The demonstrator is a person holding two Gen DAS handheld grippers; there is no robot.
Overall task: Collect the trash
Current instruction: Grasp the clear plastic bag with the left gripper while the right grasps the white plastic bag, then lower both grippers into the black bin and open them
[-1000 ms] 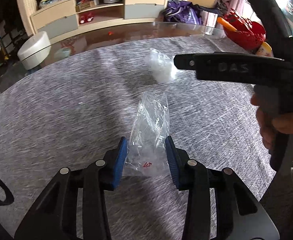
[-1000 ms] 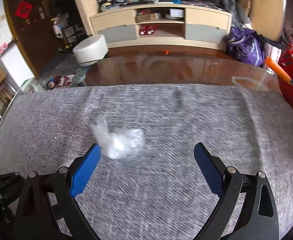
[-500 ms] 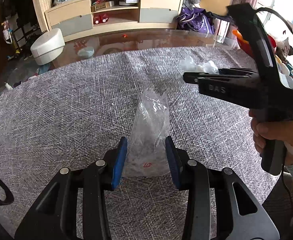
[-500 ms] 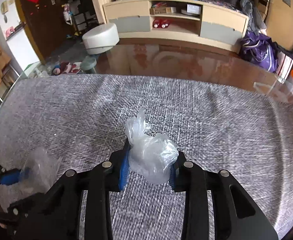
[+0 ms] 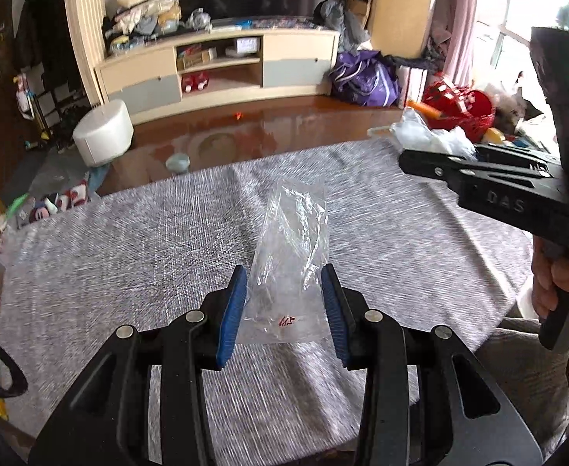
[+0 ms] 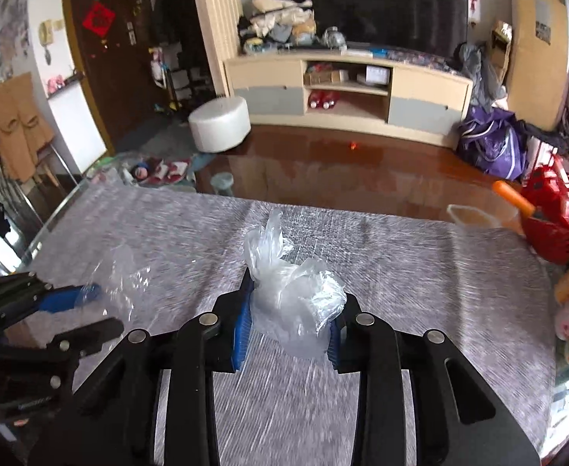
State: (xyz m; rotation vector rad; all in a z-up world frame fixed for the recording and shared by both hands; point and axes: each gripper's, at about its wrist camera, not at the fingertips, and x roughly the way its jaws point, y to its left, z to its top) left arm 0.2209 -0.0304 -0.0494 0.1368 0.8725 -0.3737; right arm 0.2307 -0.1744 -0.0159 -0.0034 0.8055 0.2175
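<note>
Clear flat plastic bag (image 5: 290,260) sits pinched between the left gripper (image 5: 284,306) pads, mouth pointing far, likely as the receptacle. Right gripper (image 6: 290,322) is clamped on a crumpled translucent plastic wad (image 6: 292,291), raised over the grey woven tablecloth (image 5: 129,233) for dropping in.

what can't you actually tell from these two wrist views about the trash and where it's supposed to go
- Any bin or collection spot: none shows in either view.
- Contents of the crumpled plastic bag: right wrist view, hidden by its cloudy folds.
- Red print on the flat clear bag: left wrist view, too small to read.
- Right gripper pads: mostly covered by the bag they clamp.
- Table near edge: hidden behind the left gripper.
</note>
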